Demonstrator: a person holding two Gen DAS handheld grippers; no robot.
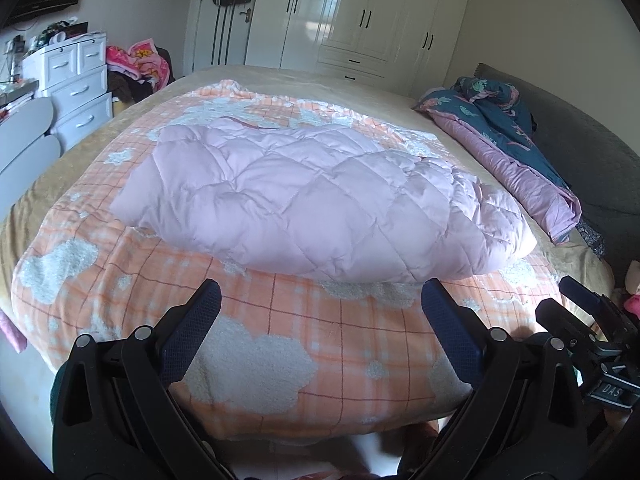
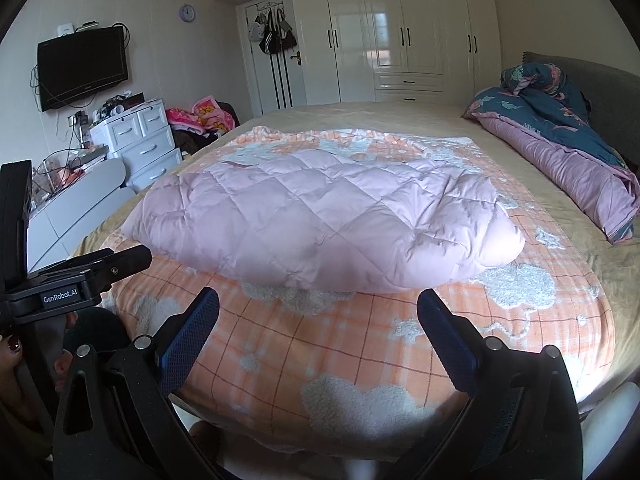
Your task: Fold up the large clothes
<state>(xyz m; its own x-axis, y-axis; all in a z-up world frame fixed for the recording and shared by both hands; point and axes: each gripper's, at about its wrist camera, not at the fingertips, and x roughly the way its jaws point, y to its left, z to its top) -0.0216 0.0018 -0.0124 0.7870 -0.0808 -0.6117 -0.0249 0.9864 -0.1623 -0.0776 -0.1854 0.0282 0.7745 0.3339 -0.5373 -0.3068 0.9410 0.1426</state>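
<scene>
A pale pink quilted puffy garment [image 1: 304, 196] lies folded in a thick bundle on an orange checked blanket with white clouds [image 1: 280, 344], which covers the bed. It also shows in the right wrist view [image 2: 320, 220] on the same blanket [image 2: 340, 360]. My left gripper [image 1: 320, 300] is open and empty, held above the blanket just short of the bundle's near edge. My right gripper [image 2: 318, 308] is open and empty, also just short of that near edge. The right gripper's body shows at the right of the left wrist view [image 1: 592, 320]; the left gripper's body shows at the left of the right wrist view [image 2: 80, 280].
A rolled dark blue and purple duvet [image 2: 568, 148] lies along the grey headboard [image 2: 612, 92] at the right. White drawers [image 2: 140, 140], a wall TV [image 2: 80, 66] and a pile of pink cloth [image 2: 204, 114] stand left. White wardrobes [image 2: 400, 28] line the far wall.
</scene>
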